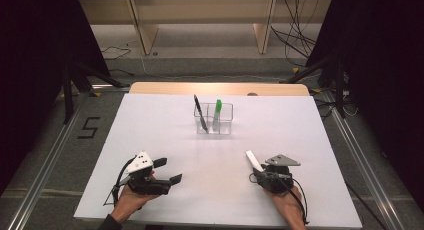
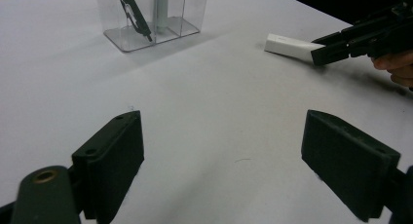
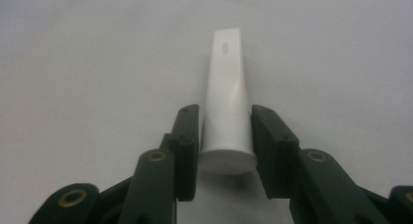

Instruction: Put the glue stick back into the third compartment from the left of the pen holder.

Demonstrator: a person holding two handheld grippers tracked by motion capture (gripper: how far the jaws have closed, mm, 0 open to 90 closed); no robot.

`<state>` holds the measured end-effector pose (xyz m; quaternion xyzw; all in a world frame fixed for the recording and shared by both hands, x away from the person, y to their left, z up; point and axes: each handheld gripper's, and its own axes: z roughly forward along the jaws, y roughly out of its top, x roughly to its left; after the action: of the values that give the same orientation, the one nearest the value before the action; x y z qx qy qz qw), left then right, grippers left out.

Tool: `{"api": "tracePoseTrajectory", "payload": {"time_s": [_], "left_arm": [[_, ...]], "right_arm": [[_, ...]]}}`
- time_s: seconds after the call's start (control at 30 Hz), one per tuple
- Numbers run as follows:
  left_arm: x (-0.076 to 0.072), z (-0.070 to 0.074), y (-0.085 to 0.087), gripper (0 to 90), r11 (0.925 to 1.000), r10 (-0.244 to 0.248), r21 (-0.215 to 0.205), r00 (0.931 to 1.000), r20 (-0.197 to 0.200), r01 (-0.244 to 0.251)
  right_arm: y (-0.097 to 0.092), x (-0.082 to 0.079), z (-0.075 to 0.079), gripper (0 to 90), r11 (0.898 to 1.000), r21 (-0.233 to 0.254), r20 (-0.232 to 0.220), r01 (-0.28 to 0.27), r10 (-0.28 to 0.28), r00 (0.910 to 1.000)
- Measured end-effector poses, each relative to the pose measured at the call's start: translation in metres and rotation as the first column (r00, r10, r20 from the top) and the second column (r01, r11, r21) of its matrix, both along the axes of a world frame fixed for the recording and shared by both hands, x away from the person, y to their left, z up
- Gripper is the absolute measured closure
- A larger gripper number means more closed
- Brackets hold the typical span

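Note:
A white tube [image 1: 253, 160] lies on the white table at the front right, and my right gripper [image 1: 258, 173] is shut on its capped end. In the right gripper view both pads press the tube [image 3: 226, 73] near its round cap, with the flat crimped end pointing away from the gripper [image 3: 226, 114]. My left gripper [image 1: 169, 171] rests at the front left, open, with nothing between its jaws. From the left gripper [image 2: 224, 126] the tube [image 2: 287, 45] and the right gripper [image 2: 336, 46] show at the upper right.
A clear two-compartment holder [image 1: 225, 127] stands mid-table toward the back, with a black pen [image 1: 200, 112] in its left cell and a green marker [image 1: 218, 110] in the right. Bare white tabletop [image 1: 150, 125] spreads around it. Stands and cables are on the floor behind.

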<state>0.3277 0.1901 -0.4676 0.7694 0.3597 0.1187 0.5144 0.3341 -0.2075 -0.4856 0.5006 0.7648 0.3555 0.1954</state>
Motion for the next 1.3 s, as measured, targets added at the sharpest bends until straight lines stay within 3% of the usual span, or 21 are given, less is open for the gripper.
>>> {"api": "tracePoseTrajectory", "payload": {"time_s": [0.3,0.7,0.93,1.13,1.3], "left_arm": [[0.001,0.000,0.000,15.1,1.0000,0.002,-0.002,1.0000,-0.003,-0.002],[0.001,-0.001,0.001,15.1,1.0000,0.003,0.002,1.0000,-0.005,-0.003],[0.002,-0.001,0.001,15.1,1.0000,0.006,0.005,1.0000,-0.004,-0.006],[0.002,-0.001,0.001,15.1,1.0000,0.006,0.006,1.0000,-0.003,-0.006],[0.003,-0.001,0.001,15.1,1.0000,0.010,0.002,0.9999,-0.010,-0.010]], "right_arm": [[0.003,-0.006,0.014,65.5,0.998,-0.029,0.055,-0.064,0.065,0.9963],[-0.004,-0.004,0.039,65.6,0.997,0.034,0.078,-0.075,0.072,0.9944],[0.000,-0.006,0.050,65.6,0.993,0.025,0.079,-0.119,0.116,0.9901],[0.018,-0.012,0.059,65.6,0.976,-0.031,0.128,-0.217,0.219,0.9672],[0.035,-0.017,0.067,65.6,0.950,-0.077,0.181,-0.302,0.311,0.9329]]}}
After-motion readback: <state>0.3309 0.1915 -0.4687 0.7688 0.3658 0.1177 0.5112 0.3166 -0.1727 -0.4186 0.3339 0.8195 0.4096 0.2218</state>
